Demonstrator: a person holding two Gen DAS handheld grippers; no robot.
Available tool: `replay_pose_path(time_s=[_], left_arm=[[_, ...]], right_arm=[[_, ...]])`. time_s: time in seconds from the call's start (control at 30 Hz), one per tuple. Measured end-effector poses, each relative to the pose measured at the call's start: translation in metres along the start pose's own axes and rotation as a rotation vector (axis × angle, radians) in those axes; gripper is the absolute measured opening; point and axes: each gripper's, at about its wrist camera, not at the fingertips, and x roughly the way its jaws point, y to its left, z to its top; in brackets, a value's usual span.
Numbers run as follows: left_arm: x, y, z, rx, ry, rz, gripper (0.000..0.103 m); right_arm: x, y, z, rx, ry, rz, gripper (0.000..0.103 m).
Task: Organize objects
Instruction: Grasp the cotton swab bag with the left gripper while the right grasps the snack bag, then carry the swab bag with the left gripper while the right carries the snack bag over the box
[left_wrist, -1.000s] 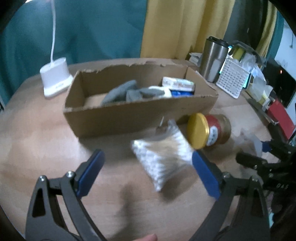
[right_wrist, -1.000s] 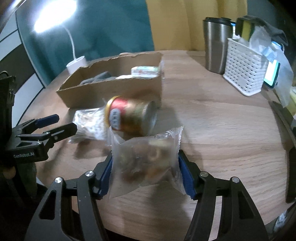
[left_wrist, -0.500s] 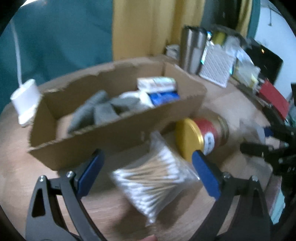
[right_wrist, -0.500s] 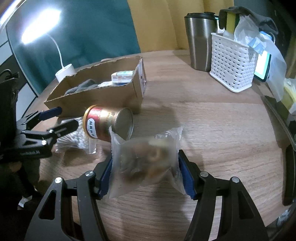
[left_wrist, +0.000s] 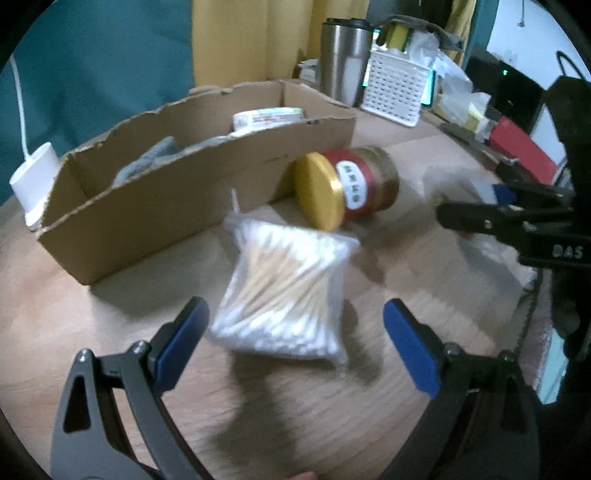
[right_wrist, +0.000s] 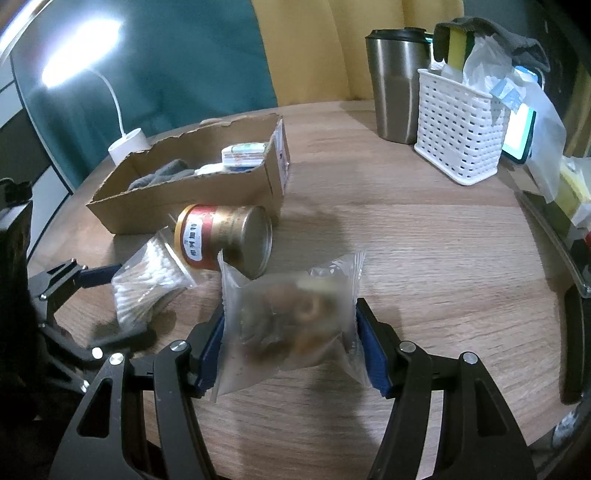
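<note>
Sorting loose items toward the cardboard box (right_wrist: 192, 206).

Your left gripper (left_wrist: 295, 332) is spread wide around the one bag of cotton swabs (left_wrist: 288, 291), ready to pinch it; one red can (right_wrist: 221, 236) lies on its side just beyond; your right gripper (right_wrist: 291, 343) clamps the one snack packet (right_wrist: 291, 325), lifted for carrying.
</note>
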Motion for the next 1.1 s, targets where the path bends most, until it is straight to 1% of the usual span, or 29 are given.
replay_pose_path(time_s=[0.07,0.13,0.23,0.27,0.3,0.33,0.37,0.4,0.43,0.5,0.6,0.73,0.83,0.93,1.1], left_arm=[[-0.002,0.003,0.004,0.000,-0.021,0.041,0.097],[-0.003,0.004,0.007,0.011,-0.036,0.058,0.097],[0.006,0.001,0.011,0.063,-0.031,0.084,0.097],[0.009,-0.002,0.010,0.095,-0.033,0.094,0.095],[0.011,-0.005,0.009,0.122,-0.036,0.106,0.093],[0.012,-0.007,0.008,0.139,-0.038,0.113,0.085],[0.014,-0.007,0.006,0.147,-0.026,0.112,0.069],[0.016,-0.007,0.005,0.137,-0.013,0.093,0.064],[0.016,-0.005,0.004,0.119,-0.017,0.080,0.062],[0.013,-0.002,0.003,0.099,-0.020,0.074,0.055],[0.007,0.007,0.002,0.030,-0.025,0.058,0.053],[-0.007,0.022,-0.003,-0.041,-0.043,0.054,0.053],[-0.024,0.032,-0.004,-0.086,-0.071,0.060,0.053],[-0.040,0.043,-0.002,-0.120,-0.107,0.069,0.053],[-0.060,0.051,0.004,-0.138,-0.163,0.082,0.053]], right_arm=[[-0.001,0.001,0.001,-0.004,-0.003,-0.001,0.067],[-0.002,0.001,0.002,-0.004,-0.005,-0.002,0.067],[-0.003,0.000,0.006,-0.004,-0.008,-0.005,0.067],[-0.003,0.000,0.007,-0.005,-0.009,-0.006,0.067],[-0.004,0.000,0.008,-0.006,-0.012,-0.006,0.067],[-0.004,0.001,0.009,-0.006,-0.014,-0.006,0.067],[-0.004,0.001,0.010,-0.007,-0.015,-0.007,0.067],[-0.005,0.001,0.010,-0.008,-0.017,-0.008,0.067],[-0.005,0.002,0.011,-0.009,-0.019,-0.008,0.067],[-0.007,0.005,0.013,-0.013,-0.026,-0.008,0.067],[-0.012,0.010,0.016,-0.029,-0.045,-0.002,0.067],[-0.015,0.019,0.021,-0.049,-0.050,-0.001,0.067],[-0.017,0.028,0.027,-0.067,-0.058,0.005,0.067],[-0.019,0.037,0.034,-0.086,-0.068,0.011,0.067],[-0.021,0.051,0.047,-0.117,-0.086,0.021,0.067]])
